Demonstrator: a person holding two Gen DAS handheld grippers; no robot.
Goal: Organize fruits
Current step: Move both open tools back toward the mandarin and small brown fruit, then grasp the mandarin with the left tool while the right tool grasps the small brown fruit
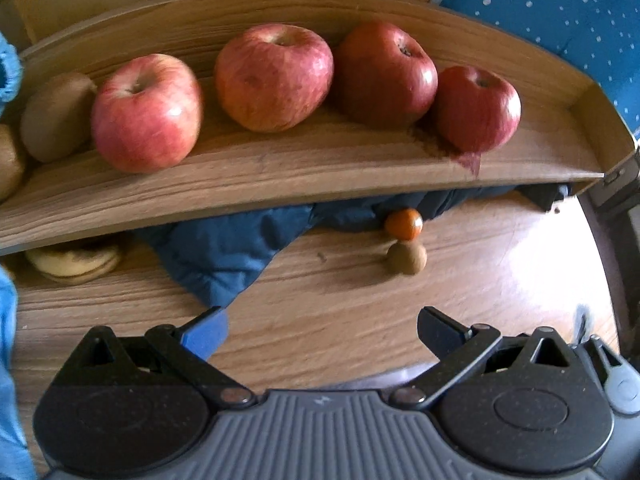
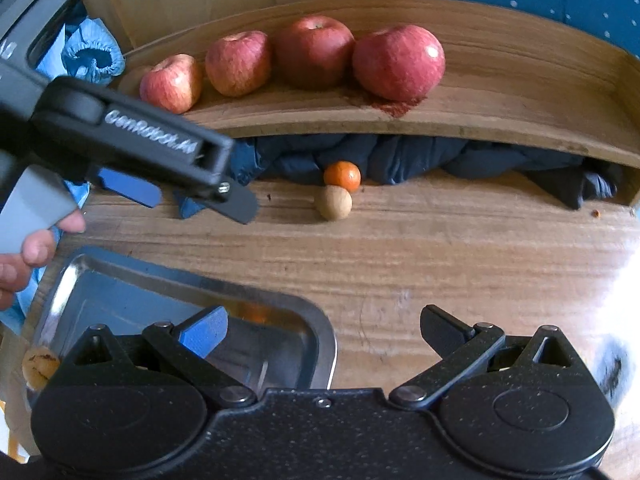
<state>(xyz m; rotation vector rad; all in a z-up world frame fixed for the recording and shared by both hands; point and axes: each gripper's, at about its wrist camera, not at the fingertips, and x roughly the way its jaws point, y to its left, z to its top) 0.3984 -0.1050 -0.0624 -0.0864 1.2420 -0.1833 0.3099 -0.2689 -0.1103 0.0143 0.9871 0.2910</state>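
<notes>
Several red apples (image 1: 274, 78) (image 2: 398, 62) sit in a row on a raised wooden shelf (image 1: 280, 168) (image 2: 500, 92), with kiwis (image 1: 56, 116) at its left end. On the table below, a small orange (image 1: 404, 223) (image 2: 342, 176) and a brown kiwi (image 1: 406, 258) (image 2: 333, 202) lie touching each other. My left gripper (image 1: 322, 332) (image 2: 192, 196) is open and holds nothing, well short of the two fruits. My right gripper (image 2: 324, 330) is open and holds nothing, above the table beside a metal tray (image 2: 316, 340).
A dark blue cloth (image 1: 224, 252) (image 2: 460, 158) is bunched under the shelf. A flat yellowish fruit (image 1: 74, 262) lies under the shelf at left. A small fruit (image 2: 40, 366) sits by the tray's left side. A hand (image 2: 24, 256) holds the left gripper.
</notes>
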